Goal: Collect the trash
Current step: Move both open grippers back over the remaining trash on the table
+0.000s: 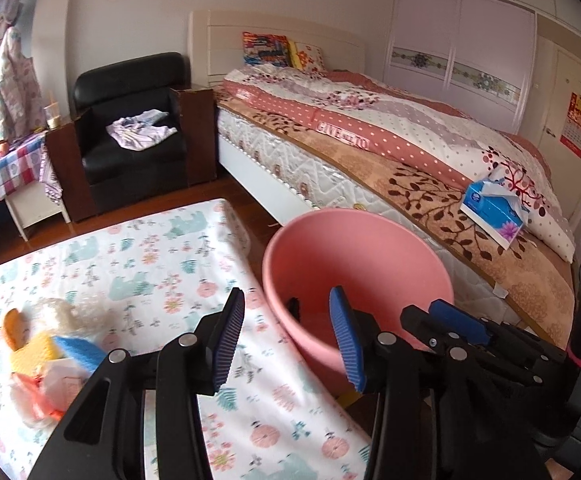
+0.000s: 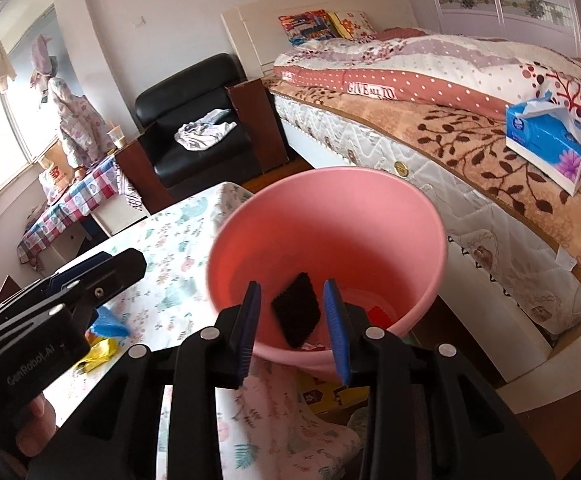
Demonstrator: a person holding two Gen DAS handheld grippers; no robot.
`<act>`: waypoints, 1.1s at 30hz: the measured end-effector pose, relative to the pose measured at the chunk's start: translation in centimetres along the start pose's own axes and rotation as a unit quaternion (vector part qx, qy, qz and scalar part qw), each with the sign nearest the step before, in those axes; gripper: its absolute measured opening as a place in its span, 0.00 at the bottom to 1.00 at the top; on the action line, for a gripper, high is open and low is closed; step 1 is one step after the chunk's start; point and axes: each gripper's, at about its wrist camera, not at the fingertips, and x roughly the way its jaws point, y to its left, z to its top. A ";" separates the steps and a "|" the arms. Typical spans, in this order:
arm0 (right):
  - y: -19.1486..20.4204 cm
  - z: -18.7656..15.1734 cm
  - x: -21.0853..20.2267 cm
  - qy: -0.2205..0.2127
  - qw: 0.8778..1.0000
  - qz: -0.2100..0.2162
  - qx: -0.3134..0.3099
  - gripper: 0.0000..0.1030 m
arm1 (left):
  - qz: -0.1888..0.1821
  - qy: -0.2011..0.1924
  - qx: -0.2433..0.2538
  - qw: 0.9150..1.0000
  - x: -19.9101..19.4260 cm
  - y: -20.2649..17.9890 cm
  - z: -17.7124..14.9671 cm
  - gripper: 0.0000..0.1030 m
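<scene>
A pink bin (image 1: 354, 256) stands beside the table (image 1: 138, 248), which has a floral cloth; the bin also shows in the right wrist view (image 2: 330, 220). A black sponge (image 2: 296, 312) and a red scrap (image 2: 380, 316) lie inside it. A pile of trash (image 1: 50, 352) lies on the table at the left: a yellow sponge, a blue piece, clear plastic wrap and an orange-red bag. My left gripper (image 1: 286, 340) is open and empty over the table edge next to the bin. My right gripper (image 2: 294, 332) is open and empty above the bin's mouth.
A bed (image 1: 370, 152) with a blue tissue box (image 1: 494, 208) runs along the right. A black armchair (image 1: 130, 132) with a cloth on it stands behind the table. A small table with a checked cloth (image 1: 6, 168) is at the far left. Wardrobe doors (image 1: 462, 36) are at the back.
</scene>
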 end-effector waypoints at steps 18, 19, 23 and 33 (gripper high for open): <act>7.4 -2.0 -1.6 -0.011 0.997 0.059 -0.050 0.32 | 0.066 -0.015 -0.039 0.997 -5.6 6.9 -2.6 0.42; 7.9 -2.1 -1.5 -0.010 0.997 0.063 -0.054 0.32 | 0.069 -0.016 -0.042 0.997 -5.9 7.5 -2.8 0.42; 9.6 -2.7 -1.1 -0.003 0.995 0.075 -0.069 0.32 | 0.077 -0.016 -0.057 0.995 -6.6 9.6 -3.7 0.43; 13.1 -4.4 0.0 0.021 0.990 0.100 -0.099 0.32 | 0.100 -0.013 -0.099 0.990 -9.2 16.8 -7.8 0.48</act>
